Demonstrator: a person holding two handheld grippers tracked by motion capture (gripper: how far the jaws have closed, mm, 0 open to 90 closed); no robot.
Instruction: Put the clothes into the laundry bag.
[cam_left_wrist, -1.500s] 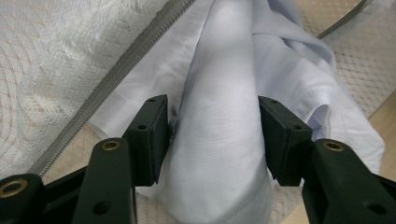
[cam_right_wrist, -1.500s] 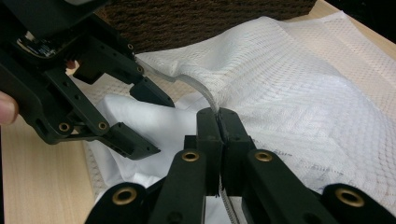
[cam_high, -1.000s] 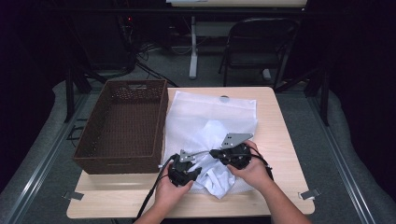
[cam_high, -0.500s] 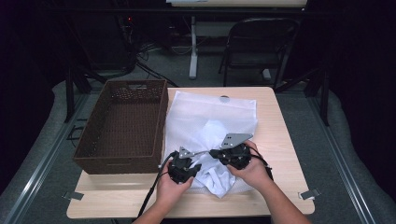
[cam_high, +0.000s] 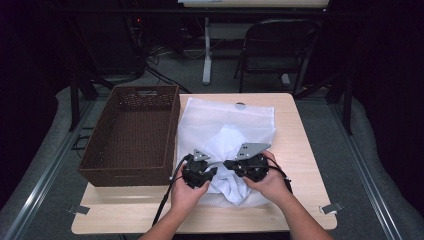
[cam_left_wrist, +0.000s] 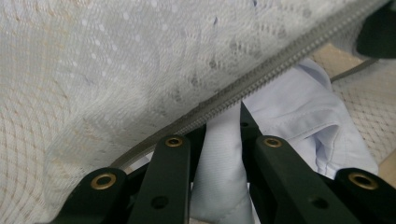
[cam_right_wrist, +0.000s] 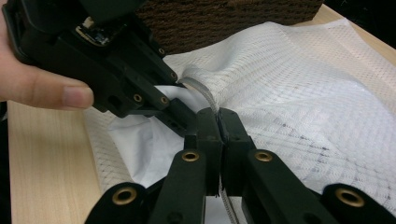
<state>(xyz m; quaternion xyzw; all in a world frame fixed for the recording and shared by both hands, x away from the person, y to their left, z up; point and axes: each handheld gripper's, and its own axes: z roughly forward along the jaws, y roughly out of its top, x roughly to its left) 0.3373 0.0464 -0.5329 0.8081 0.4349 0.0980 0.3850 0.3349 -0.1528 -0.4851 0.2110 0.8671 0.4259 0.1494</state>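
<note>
The white mesh laundry bag (cam_high: 227, 125) lay flat on the table (cam_high: 300, 150) beside the brown basket (cam_high: 130, 135); it looked light, limp and prone to slip, best taken by its stiffer zipper edge (cam_left_wrist: 261, 74); the right gripper (cam_right_wrist: 218, 122) was pinched on that edge; the left gripper (cam_left_wrist: 223, 135), its jaws just closing, pinched the pale garment (cam_left_wrist: 219, 168) at the bag's mouth.

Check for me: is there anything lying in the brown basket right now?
No, in the high view the brown basket shows just its bare woven floor, while the white cloth sits at the mesh bag beside it.
</note>
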